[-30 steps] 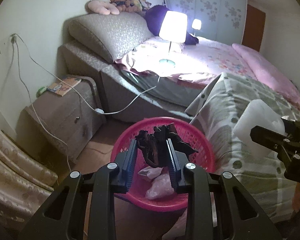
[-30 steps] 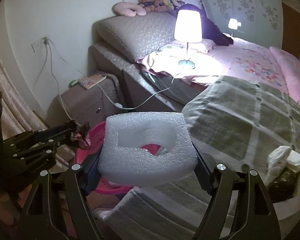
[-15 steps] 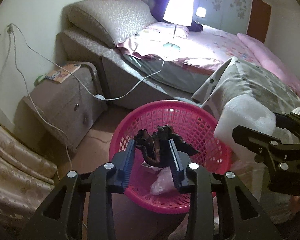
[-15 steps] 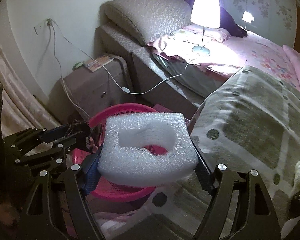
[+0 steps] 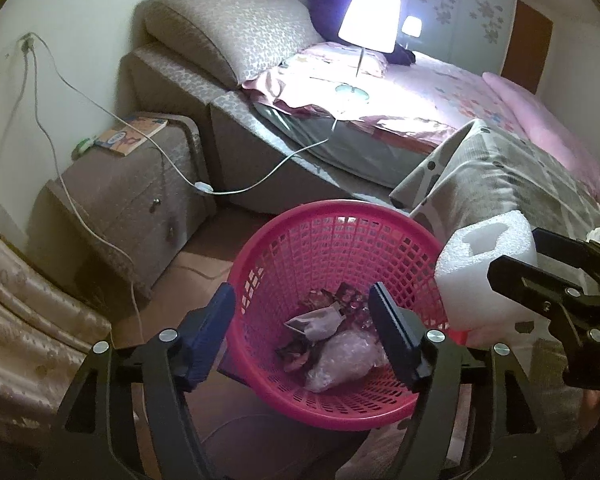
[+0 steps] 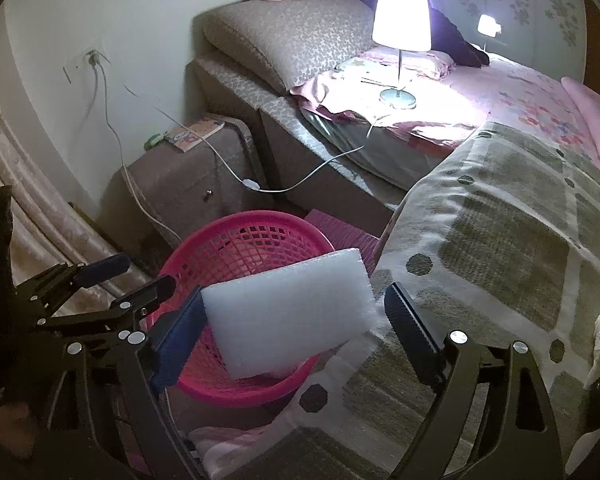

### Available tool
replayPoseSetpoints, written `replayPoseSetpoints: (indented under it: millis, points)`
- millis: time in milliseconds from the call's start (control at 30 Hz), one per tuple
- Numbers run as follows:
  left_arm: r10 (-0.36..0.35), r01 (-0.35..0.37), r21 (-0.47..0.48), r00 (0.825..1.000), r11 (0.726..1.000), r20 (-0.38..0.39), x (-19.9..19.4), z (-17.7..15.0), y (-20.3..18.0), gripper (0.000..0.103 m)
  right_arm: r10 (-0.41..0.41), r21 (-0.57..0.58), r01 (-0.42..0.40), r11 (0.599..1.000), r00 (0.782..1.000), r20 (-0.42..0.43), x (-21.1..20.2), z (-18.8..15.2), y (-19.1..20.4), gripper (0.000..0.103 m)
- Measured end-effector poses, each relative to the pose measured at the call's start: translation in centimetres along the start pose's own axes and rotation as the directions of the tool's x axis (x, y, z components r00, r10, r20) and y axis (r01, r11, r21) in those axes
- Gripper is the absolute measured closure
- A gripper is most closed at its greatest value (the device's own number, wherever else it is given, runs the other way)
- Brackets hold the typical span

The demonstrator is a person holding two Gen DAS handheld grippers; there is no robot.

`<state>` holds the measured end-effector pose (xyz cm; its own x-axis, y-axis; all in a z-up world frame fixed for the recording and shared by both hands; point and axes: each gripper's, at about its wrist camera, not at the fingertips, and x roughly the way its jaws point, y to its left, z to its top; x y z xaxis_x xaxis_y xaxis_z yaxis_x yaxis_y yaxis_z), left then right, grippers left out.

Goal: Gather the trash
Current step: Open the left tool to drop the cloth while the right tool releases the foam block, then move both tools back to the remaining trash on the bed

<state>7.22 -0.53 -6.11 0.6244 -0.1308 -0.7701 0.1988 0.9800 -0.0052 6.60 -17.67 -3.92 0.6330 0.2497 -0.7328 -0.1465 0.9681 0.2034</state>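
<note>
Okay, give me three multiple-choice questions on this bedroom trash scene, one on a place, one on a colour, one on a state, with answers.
1. Where does the lit table lamp stand?
A. on the bed
B. on the nightstand
C. on the floor

2. What colour is the mesh trash basket?
A. blue
B. pink
C. white

3. How is the left gripper?
A. clamped on dark trash
B. gripping the basket rim
C. jaws apart, nothing between them

Answers:
1 A, its round base sits on the pink sheet.
2 B, rim and mesh are bright pink.
3 C, its jaws are opening and only the basket's contents show beyond them.
</note>
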Motion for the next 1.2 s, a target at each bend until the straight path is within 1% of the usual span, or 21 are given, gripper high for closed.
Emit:
replayPoseSetpoints:
  millis: [67,100,300,467,600,967,1100,1200]
  points:
    - [0.008,-0.008,-0.001,1.000,1.000,0.007,-0.1,0.0,0.0,0.035,0.002,0.009,-0.002,1.000,1.000,-0.001,0.0,0.1,-0.1,0.012]
    - [0.013,-0.013,-0.001,1.000,1.000,0.010,-0.2,0.0,0.0,0.035,0.005,0.017,-0.005,1.000,1.000,0.001,0.0,0.1,-0.1,0.012]
    - [0.049,-0.049,-0.012,0.998,0.999,0.029,-0.5,0.3,0.5,0.035,0.023,0.021,-0.023,1.000,1.000,0.014,-0.5,0.7,0.2,0.011]
    - [0.052,-0.052,-0.001,0.998,0.999,0.042,-0.7,0.4,0.2,0.035,0.011,0.012,-0.011,1.000,0.999,0.035,-1.1,0.7,0.4,0.011]
    - [0.049,-0.050,0.009,0.997,0.999,0.054,-1.0,0.4,-0.1,0.034,-0.012,0.020,0.011,1.000,0.999,0.050,-1.6,0.2,0.1,0.011]
    - [0.030,-0.031,0.018,0.996,0.999,0.080,-1.6,0.4,-0.9,0.028,-0.066,0.087,0.059,0.994,0.995,0.080,-3.8,-1.5,-2.4,0.011]
    - [0.019,-0.022,0.028,0.996,0.999,0.090,-1.9,0.3,-1.5,0.027,-0.097,0.118,0.084,0.989,0.990,0.106,-5.4,-2.6,-3.5,0.011]
    - [0.006,-0.011,0.047,0.995,0.999,0.099,-2.2,0.1,-2.1,0.026,-0.145,0.142,0.126,0.982,0.980,0.136,-7.4,-3.8,-4.7,0.011]
